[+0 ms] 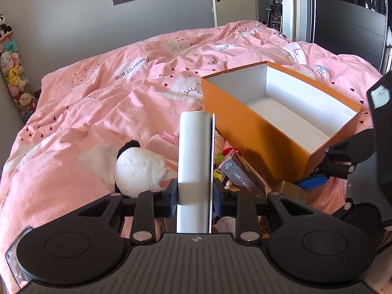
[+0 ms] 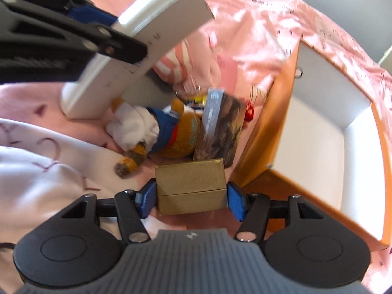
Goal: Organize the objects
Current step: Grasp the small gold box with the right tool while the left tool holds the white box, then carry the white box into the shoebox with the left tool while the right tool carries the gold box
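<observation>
My left gripper [image 1: 194, 196] is shut on a white flat slab-shaped case [image 1: 194, 161], held upright above the bed; the right wrist view shows the same case [image 2: 147, 36] slanting across the top left. My right gripper [image 2: 191, 202] is shut on a small gold box [image 2: 191, 183], with a blue pad against each side. The gold box [image 1: 290, 191] sits low beside the near corner of the orange box. The orange box [image 1: 245, 127] lies open on the pink duvet, its white inside empty; its orange wall [image 2: 257, 134] stands just right of the gold box.
Loose items lie between the grippers and the orange box: a panda plush [image 1: 139, 169], a pink pouch [image 1: 161, 142], a dark photo-card box [image 2: 218, 127] and an orange plush in blue clothes [image 2: 171, 132]. The pink duvet [image 1: 98, 98] spreads far and left. A column of plush toys [image 1: 12, 73] hangs at the left wall.
</observation>
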The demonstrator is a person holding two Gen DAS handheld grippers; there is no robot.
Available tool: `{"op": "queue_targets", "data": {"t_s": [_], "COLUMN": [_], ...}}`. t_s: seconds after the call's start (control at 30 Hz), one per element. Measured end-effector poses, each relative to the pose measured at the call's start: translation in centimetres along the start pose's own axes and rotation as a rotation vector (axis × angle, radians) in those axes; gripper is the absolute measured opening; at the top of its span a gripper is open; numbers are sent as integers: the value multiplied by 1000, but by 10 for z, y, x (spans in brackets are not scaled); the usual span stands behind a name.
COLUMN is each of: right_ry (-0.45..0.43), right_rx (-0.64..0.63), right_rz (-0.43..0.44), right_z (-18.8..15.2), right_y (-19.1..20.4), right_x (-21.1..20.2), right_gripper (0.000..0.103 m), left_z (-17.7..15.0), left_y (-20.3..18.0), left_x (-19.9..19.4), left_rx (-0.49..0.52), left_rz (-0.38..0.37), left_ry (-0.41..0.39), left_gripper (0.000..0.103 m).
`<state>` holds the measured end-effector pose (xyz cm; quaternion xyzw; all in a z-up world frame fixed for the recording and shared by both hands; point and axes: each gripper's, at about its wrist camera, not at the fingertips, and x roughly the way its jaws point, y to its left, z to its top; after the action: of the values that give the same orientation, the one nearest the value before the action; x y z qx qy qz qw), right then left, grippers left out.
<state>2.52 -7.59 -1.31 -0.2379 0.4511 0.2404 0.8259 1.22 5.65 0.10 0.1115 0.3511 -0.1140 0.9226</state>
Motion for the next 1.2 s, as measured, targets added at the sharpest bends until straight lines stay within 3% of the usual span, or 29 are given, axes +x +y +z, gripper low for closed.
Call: {"op": "queue_targets", "data": {"t_s": [0.37, 0.57, 0.73, 0.93, 1.03, 1.2], "right_ry": [-184, -254, -196, -111, -79, -61], "right_rx": [-24, -14, 52, 128, 113, 85], "right_rz": [65, -90, -189, -157, -141, -108], "right_z": [14, 10, 1, -22, -31, -30], "right_y": [-42, -81, -127, -172, -179, -191], "right_x": [-102, -142, -124, -103, -93, -74], "right_gripper": [61, 61, 61, 62, 62, 62], "left_z": [43, 75, 91, 77, 68, 75], "left_y": [-41, -71, -108, -156, -171, -172], "left_x": [-27, -28, -1, 50, 71, 91], "left_rx": [187, 287, 418, 656, 753, 742], "left_rz": [20, -14, -56, -43, 3, -86], "left_ry": [-142, -236, -243, -187, -180, -110], "left_gripper": [32, 32, 33, 33, 33, 32]}}
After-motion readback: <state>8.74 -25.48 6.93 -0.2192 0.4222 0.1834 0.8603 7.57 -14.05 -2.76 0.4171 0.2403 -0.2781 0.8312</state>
